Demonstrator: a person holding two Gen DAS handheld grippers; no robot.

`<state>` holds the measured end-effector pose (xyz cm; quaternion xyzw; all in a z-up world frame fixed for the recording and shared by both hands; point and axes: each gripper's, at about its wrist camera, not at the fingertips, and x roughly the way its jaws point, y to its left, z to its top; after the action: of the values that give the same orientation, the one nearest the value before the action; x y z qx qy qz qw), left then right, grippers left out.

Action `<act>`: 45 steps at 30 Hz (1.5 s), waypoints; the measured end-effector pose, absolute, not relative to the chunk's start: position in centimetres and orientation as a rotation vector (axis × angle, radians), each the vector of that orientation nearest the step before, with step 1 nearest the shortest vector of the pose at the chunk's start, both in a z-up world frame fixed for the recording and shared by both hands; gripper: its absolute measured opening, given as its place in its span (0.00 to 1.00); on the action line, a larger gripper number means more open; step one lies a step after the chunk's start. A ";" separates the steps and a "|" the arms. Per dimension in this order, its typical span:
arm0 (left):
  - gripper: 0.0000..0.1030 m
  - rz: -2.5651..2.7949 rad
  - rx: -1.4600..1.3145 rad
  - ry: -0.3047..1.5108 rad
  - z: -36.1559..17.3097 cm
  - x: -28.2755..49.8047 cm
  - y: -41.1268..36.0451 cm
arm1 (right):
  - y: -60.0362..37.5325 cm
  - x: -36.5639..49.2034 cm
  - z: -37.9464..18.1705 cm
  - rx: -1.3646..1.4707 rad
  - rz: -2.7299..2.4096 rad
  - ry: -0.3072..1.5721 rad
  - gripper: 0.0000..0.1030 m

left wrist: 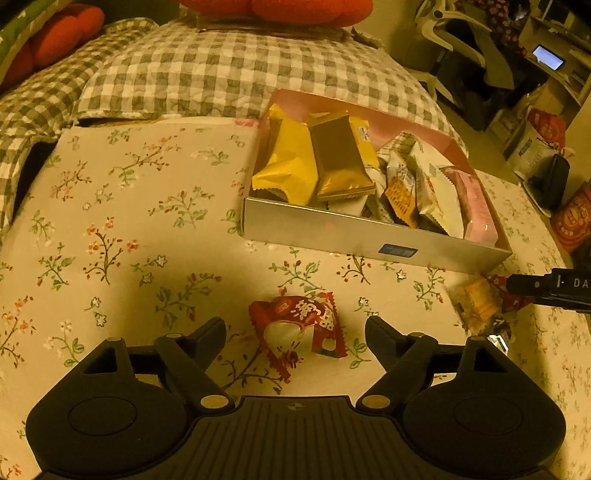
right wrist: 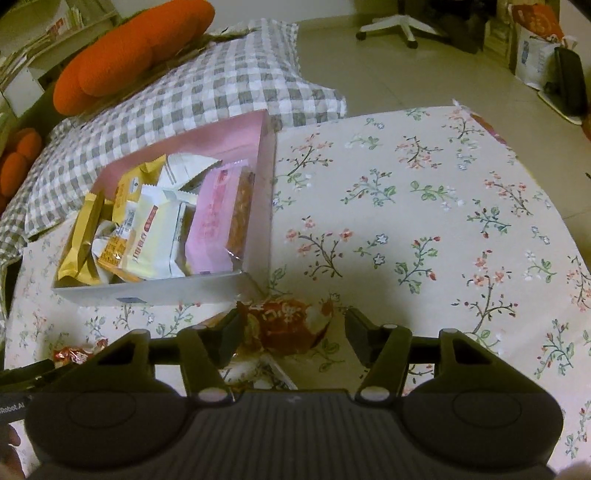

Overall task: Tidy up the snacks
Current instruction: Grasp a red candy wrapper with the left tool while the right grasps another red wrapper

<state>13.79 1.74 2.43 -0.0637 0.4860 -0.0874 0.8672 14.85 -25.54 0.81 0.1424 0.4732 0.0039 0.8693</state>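
In the left wrist view a red snack packet (left wrist: 300,325) lies on the floral cloth between the wide-apart fingers of my left gripper (left wrist: 295,328), which is open and touches nothing. The snack box (left wrist: 369,236), pink inside with a silver front wall, stands just beyond and holds several packets. My right gripper (right wrist: 293,320) is open around a red-and-orange packet (right wrist: 284,326) just in front of the box (right wrist: 147,291). Its left finger (right wrist: 232,328) is against the packet and the right finger stands apart. A pale packet (right wrist: 258,371) lies underneath.
An orange-yellow packet (left wrist: 476,304) lies at the right beside a black part of my right gripper. A checked quilt (left wrist: 221,74) and orange cushions (right wrist: 129,59) lie behind the box. The table's edge (right wrist: 554,206) drops to a tiled floor with an office chair (right wrist: 391,26) and bags.
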 end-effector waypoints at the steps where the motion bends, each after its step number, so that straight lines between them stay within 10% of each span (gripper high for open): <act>1: 0.82 -0.183 -0.130 1.019 2.4 13.8 1.7 | -25.5 14.9 0.8 0.299 0.012 0.992 0.54; 13: 0.77 -0.168 -0.116 1.018 1.6 14.2 1.6 | -24.4 15.8 -0.2 0.297 0.034 1.019 0.39; 22: 0.33 -0.219 -0.145 1.035 1.3 14.3 1.5 | -24.5 15.9 -0.3 0.327 0.047 1.027 0.36; 45: 0.25 -0.221 -0.206 0.982 3.1 14.2 2.3 | -25.7 15.4 0.1 0.403 -0.010 0.996 0.34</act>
<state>14.19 2.34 3.09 -0.0983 0.4697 -0.1058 0.8709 15.36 -25.74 0.05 0.1920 0.4744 -0.0049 0.8591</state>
